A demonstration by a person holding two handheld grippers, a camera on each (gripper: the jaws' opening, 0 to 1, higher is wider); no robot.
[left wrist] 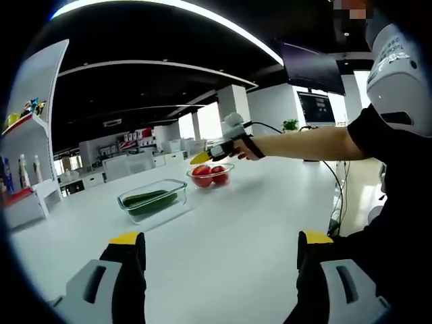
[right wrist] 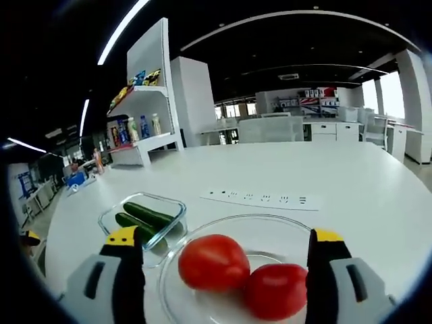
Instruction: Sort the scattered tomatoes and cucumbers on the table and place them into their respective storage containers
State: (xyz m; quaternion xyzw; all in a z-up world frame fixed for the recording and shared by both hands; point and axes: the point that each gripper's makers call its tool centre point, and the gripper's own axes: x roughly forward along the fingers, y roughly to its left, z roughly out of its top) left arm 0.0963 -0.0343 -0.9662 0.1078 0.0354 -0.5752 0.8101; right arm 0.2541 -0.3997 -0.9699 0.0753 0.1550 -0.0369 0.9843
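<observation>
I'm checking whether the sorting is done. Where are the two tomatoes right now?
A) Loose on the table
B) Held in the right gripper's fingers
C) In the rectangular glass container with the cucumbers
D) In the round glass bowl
D: both tomatoes lie in the round glass bowl, beside the rectangular glass container holding the cucumbers.

Left view far, right above bowl (right wrist: 233, 270).

Pretty sure I'm in a big open-plan office or showroom here. Dark ceiling with long curved light strips (left wrist: 202, 17), white pillars (right wrist: 192, 101), rows of white desks (right wrist: 337, 128) further back, and a wall screen (left wrist: 316, 106). A white display shelf (right wrist: 145, 94) holds bottles and snack packs, so it feels demo-ish.
</observation>
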